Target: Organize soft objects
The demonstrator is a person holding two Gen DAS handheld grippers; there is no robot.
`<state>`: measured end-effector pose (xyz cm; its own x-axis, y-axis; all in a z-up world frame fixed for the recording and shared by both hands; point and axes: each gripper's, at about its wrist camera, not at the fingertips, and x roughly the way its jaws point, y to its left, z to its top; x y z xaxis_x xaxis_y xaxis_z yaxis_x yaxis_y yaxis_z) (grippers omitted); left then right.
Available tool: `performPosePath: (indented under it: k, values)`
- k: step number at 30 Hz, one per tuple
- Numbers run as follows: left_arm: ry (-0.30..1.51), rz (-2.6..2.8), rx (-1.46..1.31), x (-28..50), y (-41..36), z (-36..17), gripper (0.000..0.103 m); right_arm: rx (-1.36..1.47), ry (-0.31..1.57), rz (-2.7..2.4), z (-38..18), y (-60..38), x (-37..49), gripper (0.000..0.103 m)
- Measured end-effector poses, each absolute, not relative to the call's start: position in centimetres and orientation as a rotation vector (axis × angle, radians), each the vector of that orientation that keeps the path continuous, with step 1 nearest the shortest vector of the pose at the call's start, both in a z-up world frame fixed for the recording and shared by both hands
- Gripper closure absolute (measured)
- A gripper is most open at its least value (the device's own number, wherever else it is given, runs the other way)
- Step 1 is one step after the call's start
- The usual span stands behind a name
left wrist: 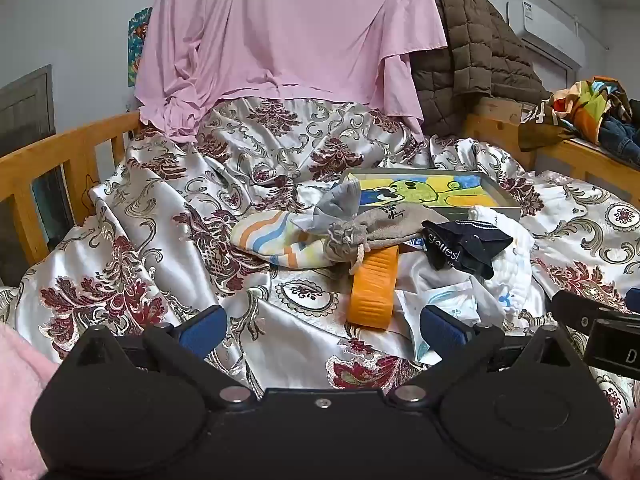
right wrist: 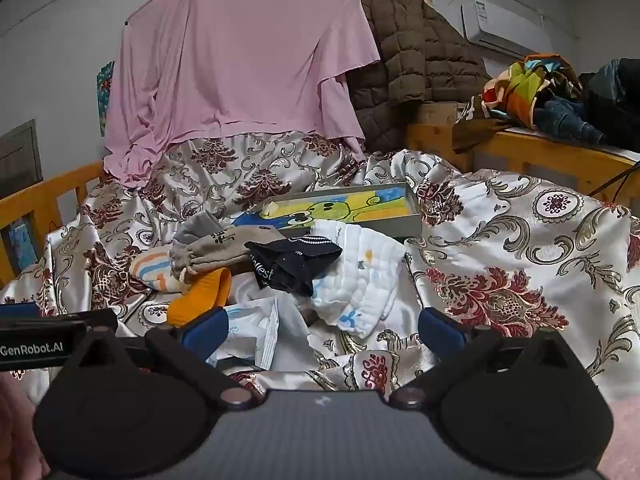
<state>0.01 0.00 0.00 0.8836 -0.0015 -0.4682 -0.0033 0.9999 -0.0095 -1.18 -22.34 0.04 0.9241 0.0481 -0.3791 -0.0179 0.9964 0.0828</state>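
A heap of soft things lies on the floral satin bedspread (left wrist: 168, 216): a striped cloth (left wrist: 264, 240), a beige drawstring pouch (left wrist: 380, 228), a grey sock (left wrist: 340, 202), a black sock (left wrist: 464, 248), a white muslin cloth (right wrist: 360, 276), an orange ribbed piece (left wrist: 374, 288) and a white packet (right wrist: 260, 328). Behind the heap sits a grey box (left wrist: 436, 190) with a cartoon picture. My left gripper (left wrist: 320, 326) is open, short of the orange piece. The right gripper (right wrist: 322, 326) also stands open, just before the packet and muslin cloth, with nothing held.
A pink sheet (left wrist: 288, 32) hangs at the back beside a brown quilted jacket (left wrist: 472, 60). Wooden bed rails (left wrist: 52, 160) run along the left. A wooden shelf (right wrist: 560, 152) at right carries colourful clothes (right wrist: 528, 84). Pink fluffy sleeves show at the lower corners.
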Motion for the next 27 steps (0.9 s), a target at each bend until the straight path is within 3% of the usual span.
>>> performPosePath:
  k: [27]
  values:
    - [0.484, 0.002, -0.010, 0.01, 0.00, 0.00, 0.001, 0.077, 0.403, 0.033, 0.06, -22.28, -1.12, 0.000]
